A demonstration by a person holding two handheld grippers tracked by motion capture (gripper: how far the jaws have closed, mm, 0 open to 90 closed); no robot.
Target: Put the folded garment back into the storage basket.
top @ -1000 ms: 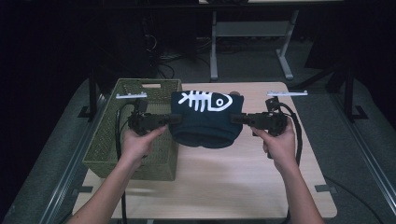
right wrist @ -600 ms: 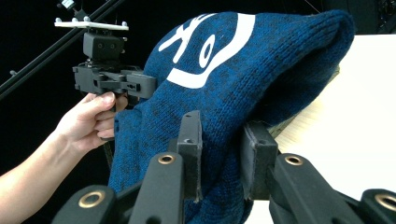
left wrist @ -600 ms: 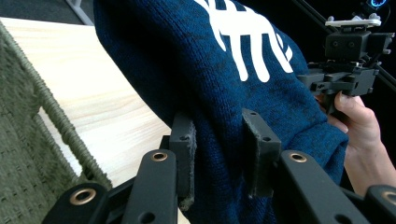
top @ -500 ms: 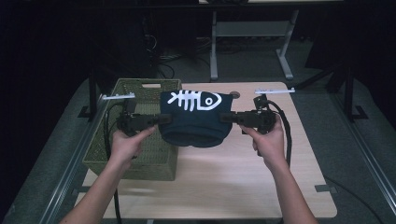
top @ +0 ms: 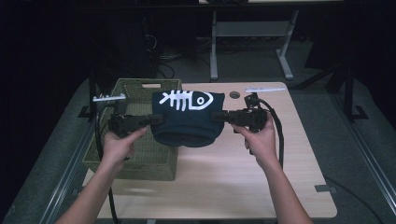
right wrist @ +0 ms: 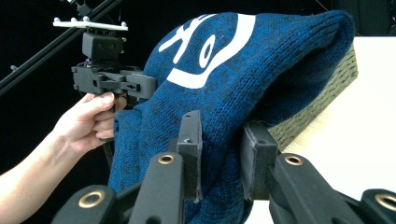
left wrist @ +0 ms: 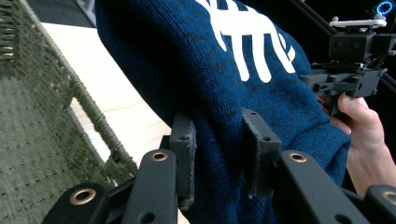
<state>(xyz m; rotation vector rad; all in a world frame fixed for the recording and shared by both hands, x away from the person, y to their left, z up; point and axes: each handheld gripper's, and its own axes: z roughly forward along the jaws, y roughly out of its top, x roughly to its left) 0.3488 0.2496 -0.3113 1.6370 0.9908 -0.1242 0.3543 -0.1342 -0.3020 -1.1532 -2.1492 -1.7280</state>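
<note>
Two grippers are sharing one load here, and we are taking the green basket (top: 140, 154) as our landmark. Left of the knit, over the basket's near half, we are holding the left gripper (top: 156, 119), its jaws pinched on a fold at the left edge of the blue knit sweater (top: 187, 121). The sweater is hanging folded in the air, partly above the basket's right rim and partly past it over the wooden table (top: 261, 186), with its white fish-skeleton print (top: 183, 99) facing up and away from us. Further right of the basket, we are holding the right gripper (top: 219, 116), its jaws likewise clamped on the sweater's right edge.

We are judging the sweater soft and light: it is sagging between the two grips and bulging below them. It should not slip easily, since the knit is coarse, but it will droop and unfold wherever unsupported. Gripping doubled layers at opposite edges looks the sound hold.
</note>
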